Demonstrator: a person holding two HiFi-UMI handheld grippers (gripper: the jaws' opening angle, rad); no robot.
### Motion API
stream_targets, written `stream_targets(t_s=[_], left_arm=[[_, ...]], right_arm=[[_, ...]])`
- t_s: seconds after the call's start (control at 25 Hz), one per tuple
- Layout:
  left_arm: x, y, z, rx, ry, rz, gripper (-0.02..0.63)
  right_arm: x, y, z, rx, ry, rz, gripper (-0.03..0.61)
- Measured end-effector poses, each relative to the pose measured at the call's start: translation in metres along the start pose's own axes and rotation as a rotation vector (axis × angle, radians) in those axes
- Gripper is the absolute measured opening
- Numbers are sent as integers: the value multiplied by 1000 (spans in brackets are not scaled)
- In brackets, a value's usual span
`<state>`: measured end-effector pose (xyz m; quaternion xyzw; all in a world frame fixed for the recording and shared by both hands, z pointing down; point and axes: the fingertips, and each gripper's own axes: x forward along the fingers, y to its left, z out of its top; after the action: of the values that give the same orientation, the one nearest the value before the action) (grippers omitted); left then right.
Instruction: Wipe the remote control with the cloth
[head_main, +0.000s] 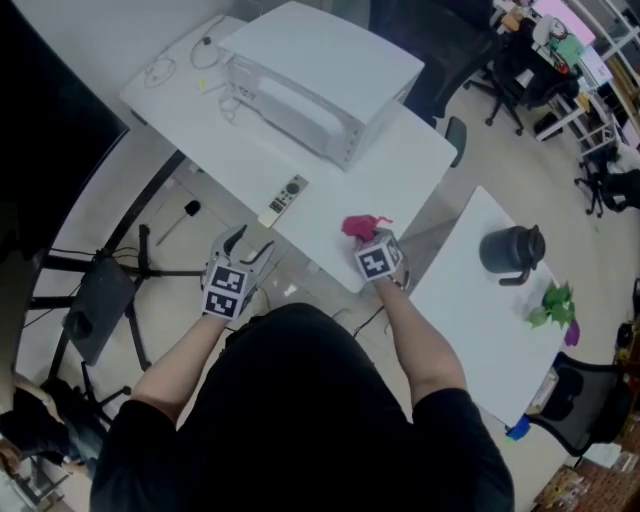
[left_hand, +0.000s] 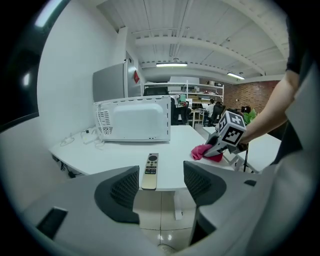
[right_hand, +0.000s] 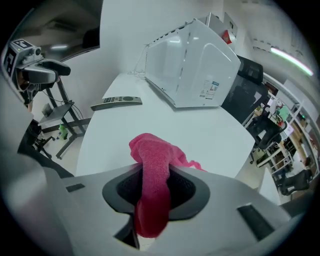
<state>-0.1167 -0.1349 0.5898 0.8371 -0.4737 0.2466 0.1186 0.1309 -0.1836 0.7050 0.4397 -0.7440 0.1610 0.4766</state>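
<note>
bench (head_main: 400, 170): white | far end: I see a white microwave (head_main: 320, 80), loose cables (head_main: 165, 70) at its left | near edge: remote control (head_main: 284, 200) lies flat | right of it: pink cloth (head_main: 360, 226) in my right tool (right_hand: 155, 187) | second bench (head_main: 480, 330): black jug (head_main: 510, 252), green plant (head_main: 555, 305)

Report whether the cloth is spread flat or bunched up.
Bunched up: the pink cloth runs as a thick crumpled fold between the jaws of the right claw, its loose end heaped on the white table.
</note>
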Motion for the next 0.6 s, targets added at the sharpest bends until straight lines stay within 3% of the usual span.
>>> stream_targets(t_s=[0.32,0.6], left_arm=[[1,0,8,16,-15,-4,282],[-1,-11,38,43,-53,-55,282]], right_arm=[[-15,-4,1,52,-64,7,212],[-113,-13,54,159,-383,-18,230]])
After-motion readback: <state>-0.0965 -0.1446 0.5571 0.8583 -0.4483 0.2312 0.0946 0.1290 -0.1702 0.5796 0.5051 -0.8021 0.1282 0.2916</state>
